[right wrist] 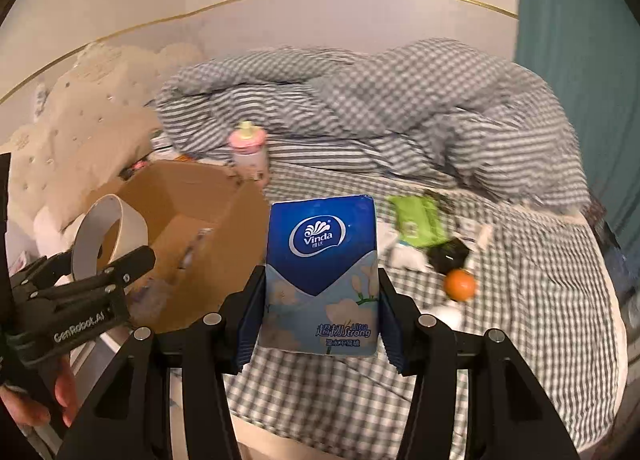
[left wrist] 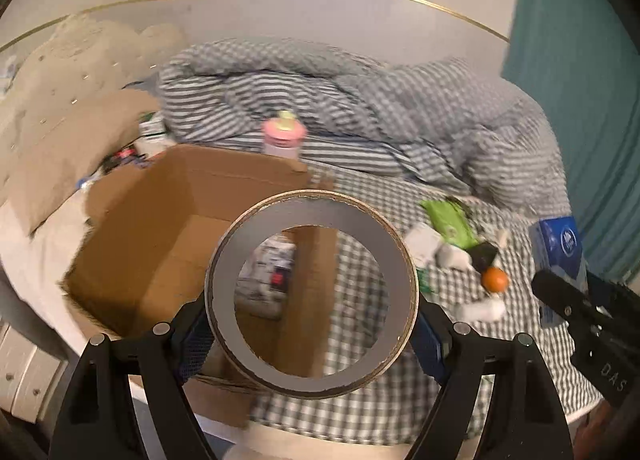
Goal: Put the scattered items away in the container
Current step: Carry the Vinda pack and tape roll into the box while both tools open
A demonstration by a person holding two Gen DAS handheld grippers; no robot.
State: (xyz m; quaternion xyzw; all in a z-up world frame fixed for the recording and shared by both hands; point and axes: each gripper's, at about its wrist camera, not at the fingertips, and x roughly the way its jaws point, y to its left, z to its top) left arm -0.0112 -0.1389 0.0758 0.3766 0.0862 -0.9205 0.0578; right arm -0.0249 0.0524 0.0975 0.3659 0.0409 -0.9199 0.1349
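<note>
Left gripper (left wrist: 312,344): clamped on a tape roll (left wrist: 311,294), pads pressing its outer rim, ring facing the camera, held above the near right corner of the box.
Right gripper (right wrist: 318,334): clenched on a blue tissue pack (right wrist: 322,272), upright, held over the checked sheet (right wrist: 520,340).
Cardboard box (left wrist: 160,236): open on the bed, left of the pack; printed packets lie inside.
Loose items: an orange (left wrist: 495,279), a black object, white scraps and a green packet (left wrist: 450,222) lie close together on the sheet, right of the box.
Pink bottle (right wrist: 248,154): upright just behind the box.
Duvet (left wrist: 360,116): bunched, farthest back.
</note>
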